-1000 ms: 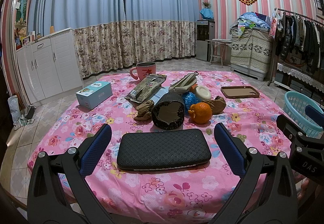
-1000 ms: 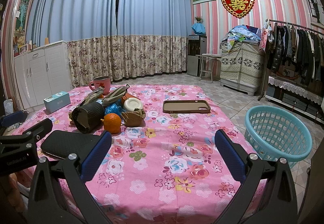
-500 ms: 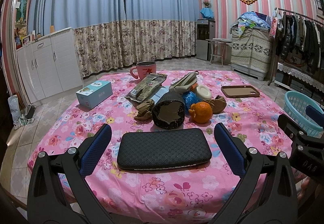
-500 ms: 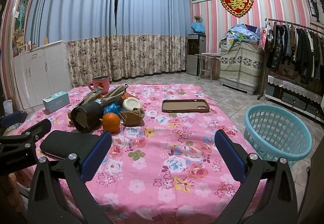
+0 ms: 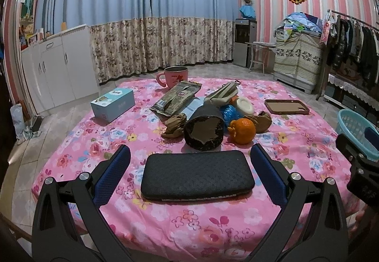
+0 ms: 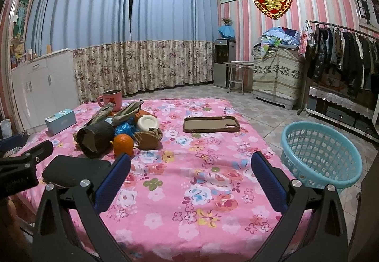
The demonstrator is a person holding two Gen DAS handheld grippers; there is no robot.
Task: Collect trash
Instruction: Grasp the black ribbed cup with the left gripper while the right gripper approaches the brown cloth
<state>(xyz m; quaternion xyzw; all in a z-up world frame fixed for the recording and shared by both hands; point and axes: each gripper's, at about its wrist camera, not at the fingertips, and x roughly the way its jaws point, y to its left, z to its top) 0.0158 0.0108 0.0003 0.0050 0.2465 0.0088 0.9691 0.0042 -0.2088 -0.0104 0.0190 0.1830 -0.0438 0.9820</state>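
A heap of trash lies mid-table: a black torn roll (image 5: 204, 130) (image 6: 96, 136), an orange (image 5: 242, 130) (image 6: 123, 143), brown crumpled paper (image 5: 174, 125) (image 6: 148, 140), a blue wrapper (image 5: 228, 112), a white lid (image 5: 244, 105), a foil snack bag (image 5: 177, 97). A light-blue basket (image 6: 321, 156) (image 5: 355, 129) stands off the table's right edge. My left gripper (image 5: 189, 175) is open, above a black case (image 5: 196, 175). My right gripper (image 6: 190, 176) is open over bare cloth, empty.
A pink floral cloth covers the table (image 6: 189, 191). On it are a pink mug (image 5: 175, 77), a blue tissue box (image 5: 113, 104) and a brown phone case (image 6: 211, 124). White cabinets (image 5: 54, 72) stand left, a clothes rack (image 6: 343, 56) right.
Both grippers have barely shifted; the views are almost the same. Nothing was picked up or let go.
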